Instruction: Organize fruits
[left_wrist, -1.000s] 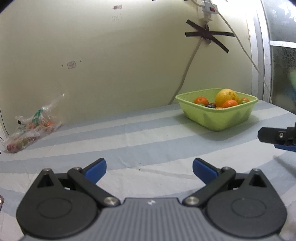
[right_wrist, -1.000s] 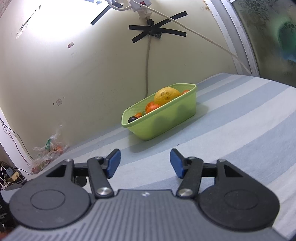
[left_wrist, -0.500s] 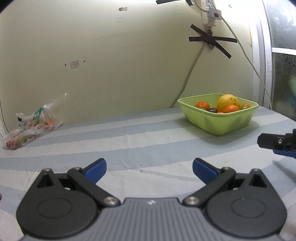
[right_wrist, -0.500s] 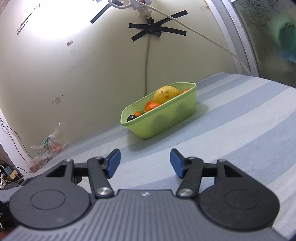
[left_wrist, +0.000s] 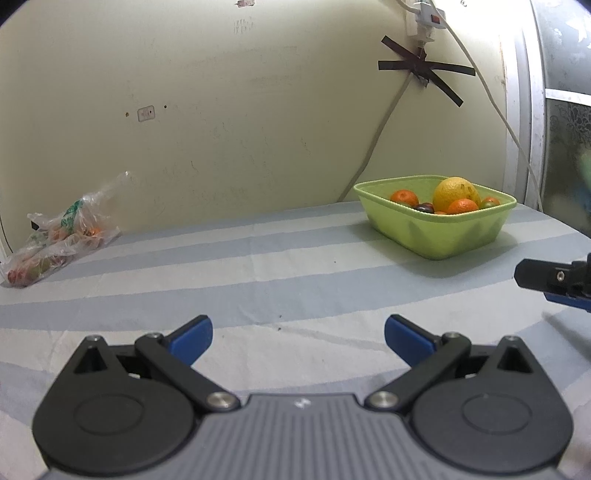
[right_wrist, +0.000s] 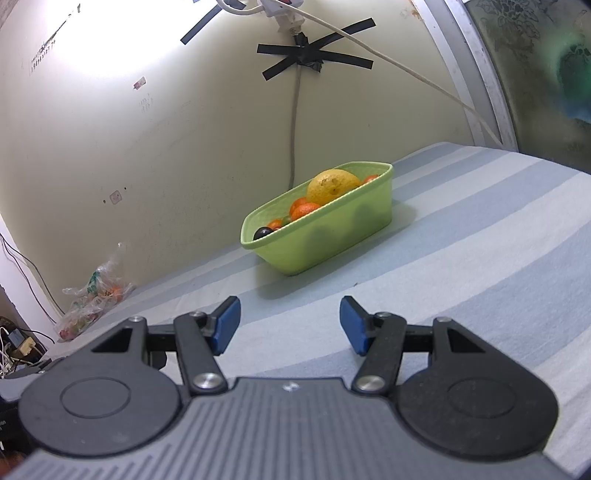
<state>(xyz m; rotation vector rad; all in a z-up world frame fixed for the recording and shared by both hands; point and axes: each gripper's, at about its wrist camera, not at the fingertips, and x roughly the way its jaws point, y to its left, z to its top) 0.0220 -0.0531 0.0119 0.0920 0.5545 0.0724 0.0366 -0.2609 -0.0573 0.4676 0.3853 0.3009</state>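
The left gripper (left_wrist: 298, 339) and right gripper (right_wrist: 290, 325) both hover with blue-padded jaws spread apart, nothing between them. The light-green plastic tub (right_wrist: 325, 236) of oranges and a large yellow citrus fruit (right_wrist: 332, 184) sits on the striped cloth (right_wrist: 461, 258) well ahead of the right jaws, and ahead-right of the left jaws. A clear plastic bag of fruit (left_wrist: 59, 236) lies far ahead-left.

A striped blue-and-white cloth (left_wrist: 295, 266) covers the surface. On it stands a green tub (left_wrist: 443, 236) of fruit near the wall. Well left of the tub, also by the wall, lies a plastic bag (left_wrist: 59, 240) of fruit.
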